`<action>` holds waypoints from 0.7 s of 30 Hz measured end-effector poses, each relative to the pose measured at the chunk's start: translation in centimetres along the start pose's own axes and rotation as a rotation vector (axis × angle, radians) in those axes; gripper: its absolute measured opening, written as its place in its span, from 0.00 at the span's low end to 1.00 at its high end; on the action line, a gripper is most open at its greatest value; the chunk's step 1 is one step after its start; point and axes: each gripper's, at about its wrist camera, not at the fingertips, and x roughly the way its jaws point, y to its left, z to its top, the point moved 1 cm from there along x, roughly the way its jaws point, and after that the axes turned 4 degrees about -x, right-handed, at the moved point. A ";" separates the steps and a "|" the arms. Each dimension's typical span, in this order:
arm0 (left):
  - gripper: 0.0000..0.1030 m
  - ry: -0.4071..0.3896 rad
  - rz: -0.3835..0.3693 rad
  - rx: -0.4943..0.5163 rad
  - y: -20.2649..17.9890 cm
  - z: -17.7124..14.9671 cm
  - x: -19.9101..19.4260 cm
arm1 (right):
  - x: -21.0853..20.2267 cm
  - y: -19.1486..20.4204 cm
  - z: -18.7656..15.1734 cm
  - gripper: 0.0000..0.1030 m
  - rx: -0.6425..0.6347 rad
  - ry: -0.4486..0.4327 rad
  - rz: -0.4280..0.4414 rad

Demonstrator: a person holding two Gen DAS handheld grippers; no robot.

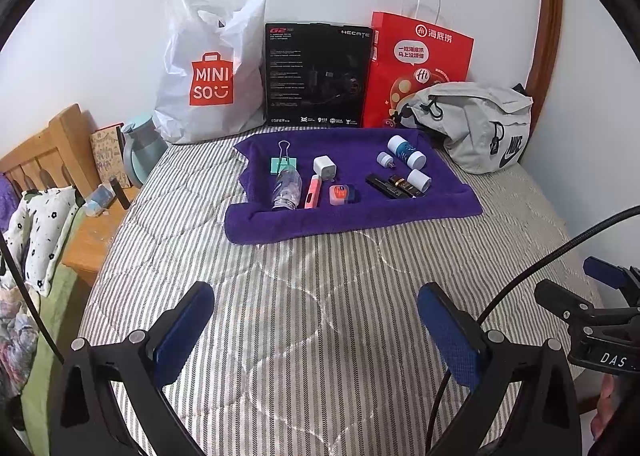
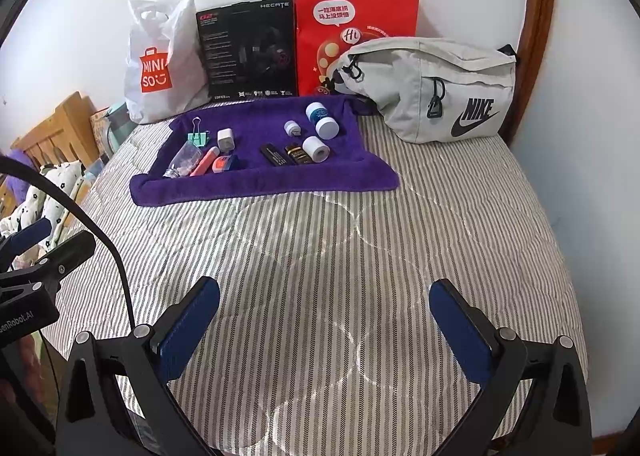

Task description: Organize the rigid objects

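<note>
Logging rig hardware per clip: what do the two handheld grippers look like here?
Both the left gripper and right gripper have black frames with silver pivot bolts and blue textured finger pads. A black cable runs near each. White lettering on the bodies reads "DAS" and "enRobot.AI".

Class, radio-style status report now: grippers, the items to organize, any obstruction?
Left gripper open, empty, over the bedspread. Right gripper open, empty. Small items untouched on purple towel. Nothing blocking the approach.
</note>
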 end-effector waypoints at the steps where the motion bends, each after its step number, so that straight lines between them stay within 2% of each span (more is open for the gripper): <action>1: 1.00 -0.001 -0.001 0.002 0.0 0.0 0.0 | -0.1 0.0 0.0 1.00 0.001 -0.002 -0.001; 21: 1.00 -0.007 0.005 0.002 -0.2 0.0 -0.3 | -0.3 -0.5 0.0 1.00 0.000 -0.004 -0.014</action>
